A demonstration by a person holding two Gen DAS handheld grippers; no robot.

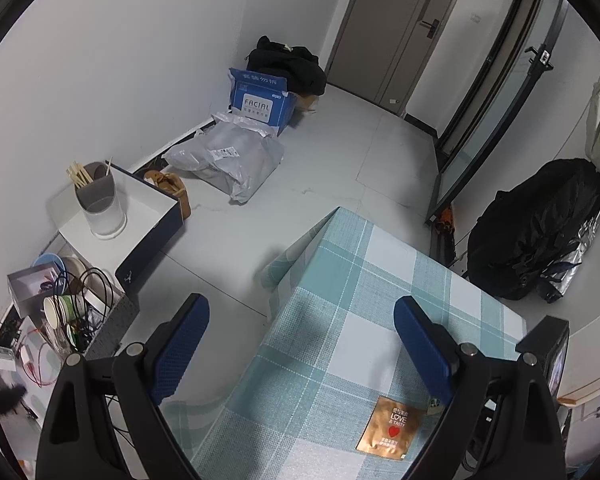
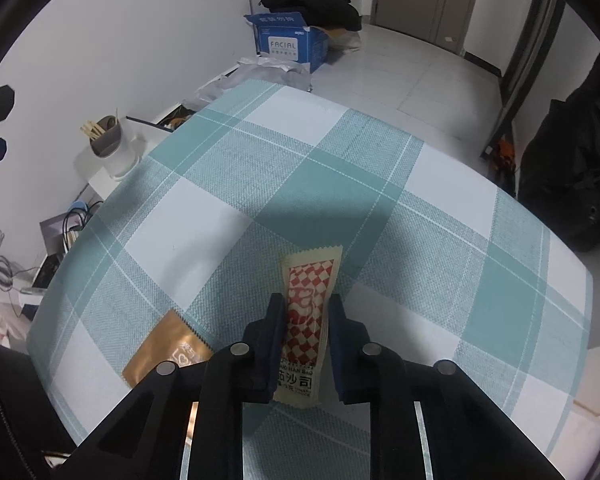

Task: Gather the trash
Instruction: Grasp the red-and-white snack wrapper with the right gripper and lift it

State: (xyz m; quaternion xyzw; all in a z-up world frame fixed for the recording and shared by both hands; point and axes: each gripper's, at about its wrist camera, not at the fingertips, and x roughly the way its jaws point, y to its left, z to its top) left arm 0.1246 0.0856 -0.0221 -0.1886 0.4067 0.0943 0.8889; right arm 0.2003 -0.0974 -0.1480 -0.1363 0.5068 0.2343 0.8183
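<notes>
My right gripper (image 2: 306, 304) is shut on a cream sauce packet (image 2: 309, 296) with a red checker print and holds it over the table with the teal plaid cloth (image 2: 260, 168). A gold-brown wrapper (image 2: 164, 350) lies flat on the cloth to the left of that gripper; it also shows in the left wrist view (image 1: 392, 428). My left gripper (image 1: 300, 324) is open and empty, above the table's left corner (image 1: 340, 280) and the floor.
On the floor to the left stand a white box with a chopstick holder (image 1: 100, 204) and a basket of cups and cables (image 1: 76, 312). A blue FACIAL carton (image 1: 260, 100), a grey plastic bag (image 1: 228, 160) and black bags (image 1: 540, 228) lie farther off.
</notes>
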